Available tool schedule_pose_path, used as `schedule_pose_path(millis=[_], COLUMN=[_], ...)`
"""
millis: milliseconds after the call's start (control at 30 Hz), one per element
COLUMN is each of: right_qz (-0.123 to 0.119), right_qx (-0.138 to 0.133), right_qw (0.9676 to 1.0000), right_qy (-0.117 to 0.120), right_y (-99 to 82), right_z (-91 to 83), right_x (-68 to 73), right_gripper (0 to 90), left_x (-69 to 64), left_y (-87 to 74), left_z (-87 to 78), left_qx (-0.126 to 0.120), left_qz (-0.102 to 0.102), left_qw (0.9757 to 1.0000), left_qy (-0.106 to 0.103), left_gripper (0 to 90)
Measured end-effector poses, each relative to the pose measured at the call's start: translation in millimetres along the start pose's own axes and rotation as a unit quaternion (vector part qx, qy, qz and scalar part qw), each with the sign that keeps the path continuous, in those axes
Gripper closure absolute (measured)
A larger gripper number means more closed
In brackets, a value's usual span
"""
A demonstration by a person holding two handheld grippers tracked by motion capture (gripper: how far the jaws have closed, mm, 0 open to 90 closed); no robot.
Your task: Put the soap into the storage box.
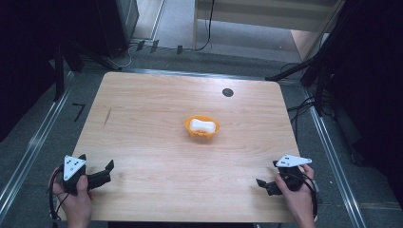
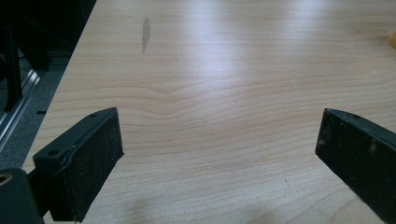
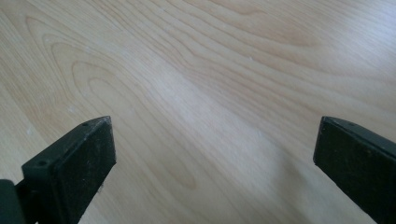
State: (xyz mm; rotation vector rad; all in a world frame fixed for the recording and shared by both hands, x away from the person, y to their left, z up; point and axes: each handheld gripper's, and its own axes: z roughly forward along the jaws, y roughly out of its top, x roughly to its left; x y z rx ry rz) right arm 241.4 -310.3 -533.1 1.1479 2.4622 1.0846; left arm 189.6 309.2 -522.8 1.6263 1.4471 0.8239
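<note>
An orange bowl sits near the middle of the wooden table, with a white bone-shaped object lying in it. My left gripper rests at the table's near left corner, held by a hand, open with nothing between its jaws. In the left gripper view the left gripper faces bare wood, and a sliver of the orange bowl shows at the right edge. My right gripper is at the near right, also open and empty. The right gripper looks down on plain wood grain.
A small black round spot marks the table's far side. A dark streak lies on the left part of the tabletop. Metal rails run along the floor at both sides. Cables and dark stands crowd the far edges.
</note>
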Motion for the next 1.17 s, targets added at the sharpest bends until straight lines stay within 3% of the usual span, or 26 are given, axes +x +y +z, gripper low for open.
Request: schedule_pose_path(millis=[267,533,700,933,1167], right_qz=[0.036,0.066,0.097,0.11,0.1], right_qx=[-0.03,-0.069,-0.108,-0.14,-0.131], right_qw=[0.9988,0.995,0.9889,0.9835,0.9857], right_qy=[-0.015,-0.028,-0.033,-0.032,-0.035], right_y=[-32.9,-56.2,-66.7,-73.2,-71.8], right_z=[-20.4,-37.9,-43.6,-48.3,-46.6], right_x=[-9.5,-15.1,-19.0,-19.2,-16.8], right_gripper=[0.0,0.0,0.0,0.0,0.0], left_x=[0.0,0.2,1.3,-0.4,-1.5], left_y=[0.0,0.0,-0.1,0.0,-0.1], left_z=[0.0,0.1,-0.2,0.1,0.1], left_qx=[0.001,0.0,-0.001,0.002,0.001], left_qz=[0.001,-0.001,-0.005,0.002,0.007], left_qw=[1.0,1.0,1.0,1.0,1.0], left_qy=[0.0,0.0,-0.003,0.001,0.004], left_gripper=[1.2,1.2,1.2,1.2,1.2])
